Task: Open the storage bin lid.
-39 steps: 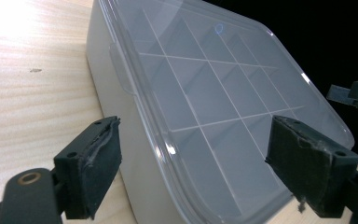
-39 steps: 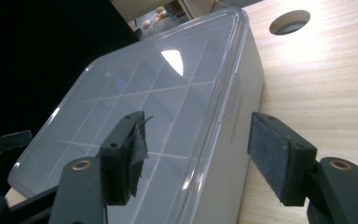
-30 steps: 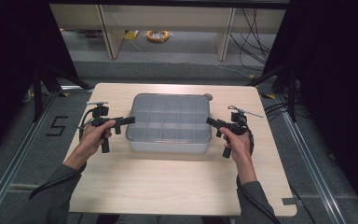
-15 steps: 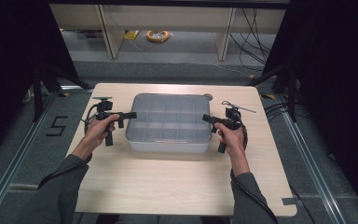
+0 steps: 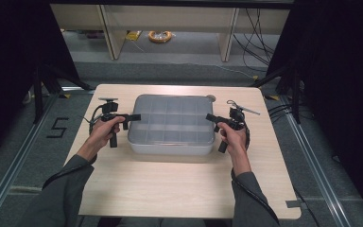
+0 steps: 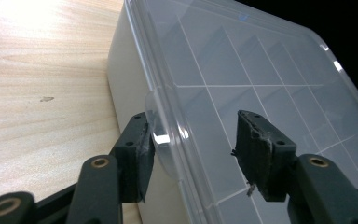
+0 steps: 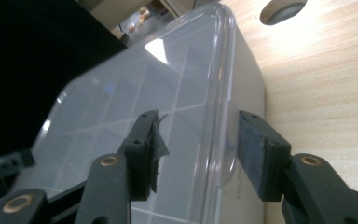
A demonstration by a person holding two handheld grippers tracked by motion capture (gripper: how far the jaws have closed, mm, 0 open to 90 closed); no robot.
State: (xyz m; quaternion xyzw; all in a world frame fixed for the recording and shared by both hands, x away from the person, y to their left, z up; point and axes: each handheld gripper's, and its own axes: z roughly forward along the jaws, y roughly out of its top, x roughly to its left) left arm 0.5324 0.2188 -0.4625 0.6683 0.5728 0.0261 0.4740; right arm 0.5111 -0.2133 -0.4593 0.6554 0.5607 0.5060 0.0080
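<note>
**Operator:** Since the earlier frames I've brought both hands inward: the left claw (image 5: pixel 135 116) and the right claw (image 5: pixel 210 117) now sit at the two ends of the clear compartment box (image 5: pixel 171 124), which lies closed at the centre of the desk (image 5: pixel 170 189). Both sets of jaws have just been closing.

**Observer:** Gripping yet?

**Operator:** Not quite, I judge. In the left gripper view one pad (image 6: pixel 142 154) meets the lid's side tab (image 6: pixel 154 140) while the other hangs above the lid; in the right gripper view the jaws straddle the lid's rim (image 7: pixel 223 84) with gaps. Both claws are partly open.

**Observer:** So what's left?

**Operator:** Approach done; the pinch and the lid lift remain.
</note>
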